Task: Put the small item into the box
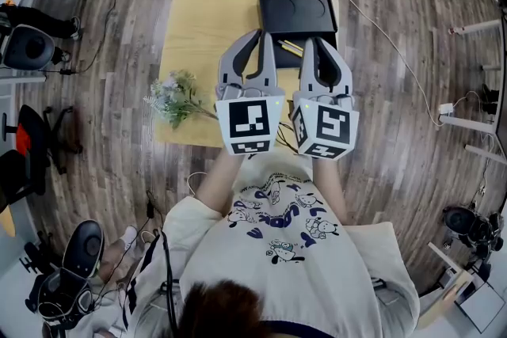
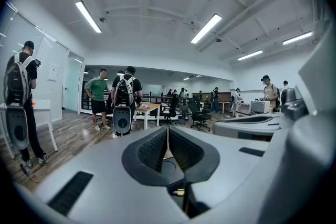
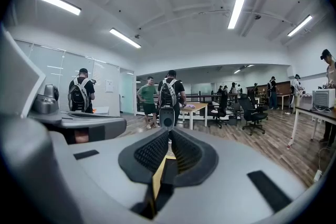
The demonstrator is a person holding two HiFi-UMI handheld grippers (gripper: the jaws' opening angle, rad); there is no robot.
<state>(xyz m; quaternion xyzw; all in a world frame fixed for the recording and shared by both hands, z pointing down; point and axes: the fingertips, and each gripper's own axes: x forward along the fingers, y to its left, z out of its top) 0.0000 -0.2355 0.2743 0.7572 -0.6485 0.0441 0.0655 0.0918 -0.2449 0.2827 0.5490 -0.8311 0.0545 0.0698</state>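
Note:
In the head view a black box (image 1: 297, 14) lies at the far side of the yellow table (image 1: 198, 20). A thin yellowish item (image 1: 290, 48) lies at the box's near edge, between the two grippers' front ends. My left gripper (image 1: 257, 37) and right gripper (image 1: 310, 43) are held side by side above the table's near half, pointing away from me. In the left gripper view the left gripper (image 2: 167, 136) has its pads together with nothing between them. The right gripper (image 3: 169, 140) looks the same in the right gripper view. Both gripper cameras look out level into the room.
A bunch of artificial flowers (image 1: 176, 97) lies at the table's left near edge. A white cable (image 1: 380, 36) runs over the wooden floor to the right. Several people with backpacks (image 2: 125, 97) stand in the room, with desks and office chairs (image 3: 252, 107) behind them.

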